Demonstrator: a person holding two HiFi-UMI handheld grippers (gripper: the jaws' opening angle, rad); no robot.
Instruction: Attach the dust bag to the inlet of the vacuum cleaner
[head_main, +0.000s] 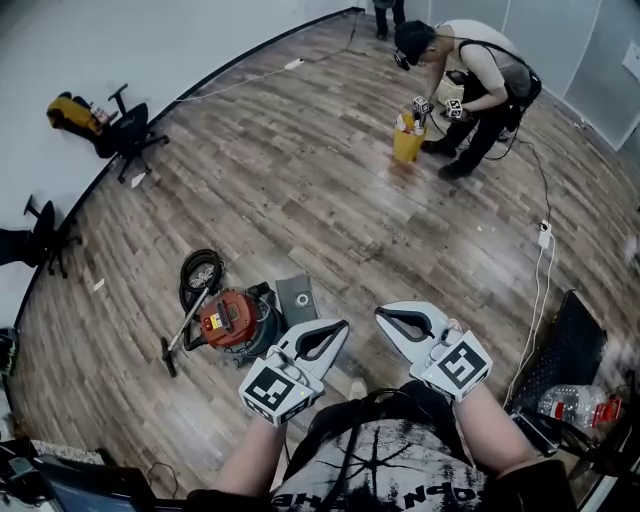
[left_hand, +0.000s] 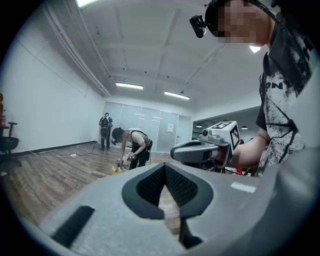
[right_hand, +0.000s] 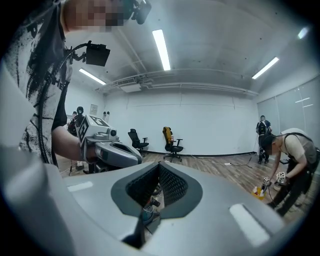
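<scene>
Wooden floor (head_main: 330, 190) ahead, my left gripper (head_main: 341, 327) and right gripper (head_main: 383, 314) sit closed and empty; unopened, they could shove the dust bag (head_main: 297, 297) beside the vacuum cleaner (head_main: 232, 318) away.

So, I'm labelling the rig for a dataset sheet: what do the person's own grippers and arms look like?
Both the left gripper and right gripper are smooth light-grey shells, their fingers lined with dark ribbed pads. Each carries a cube of black-and-white square markers at the rear. The person wears a short-sleeved pale T-shirt with black print.
</scene>
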